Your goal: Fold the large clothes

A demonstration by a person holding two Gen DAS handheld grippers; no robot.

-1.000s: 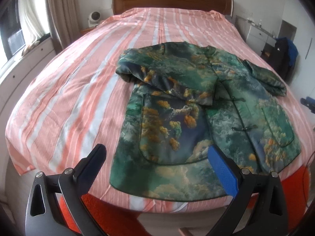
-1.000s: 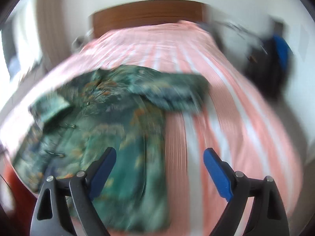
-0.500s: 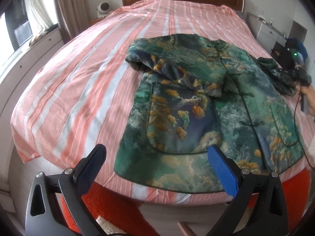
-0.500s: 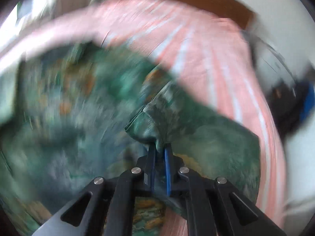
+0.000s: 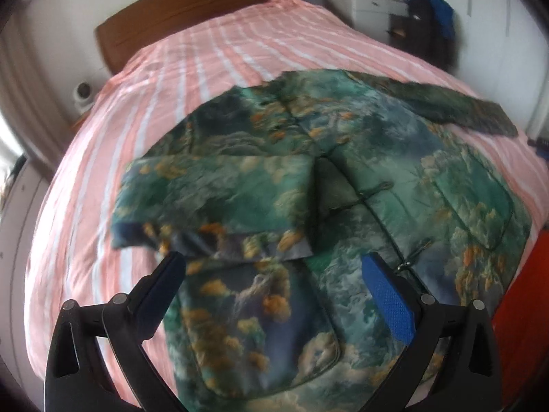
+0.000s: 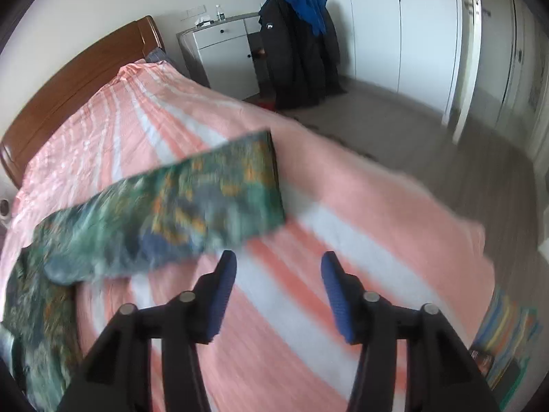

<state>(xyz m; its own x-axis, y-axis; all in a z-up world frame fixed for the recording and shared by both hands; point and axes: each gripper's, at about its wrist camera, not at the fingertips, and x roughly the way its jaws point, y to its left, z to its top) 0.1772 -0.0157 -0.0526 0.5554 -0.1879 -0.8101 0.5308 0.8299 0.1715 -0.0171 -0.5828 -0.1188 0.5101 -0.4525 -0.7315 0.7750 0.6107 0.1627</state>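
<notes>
The left gripper [image 5: 274, 271] is wide open, holding nothing, right over the green jacket [image 5: 343, 185] on the striped bed [image 5: 219, 55]. The right gripper [image 6: 278, 271] has just been opening, nothing between its fingers; the jacket sleeve [image 6: 192, 209] lies just past them.

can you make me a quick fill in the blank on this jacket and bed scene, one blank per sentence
1. The green patterned jacket lies on a bedspread striped white and ____.
2. One sleeve lies stretched out straight; the other sleeve is ____ across the jacket's front.
3. The right hand-held gripper has just been opening, and between its fingers there is ____.
4. The headboard is made of ____.

Missing words: pink; folded; nothing; wood
</notes>
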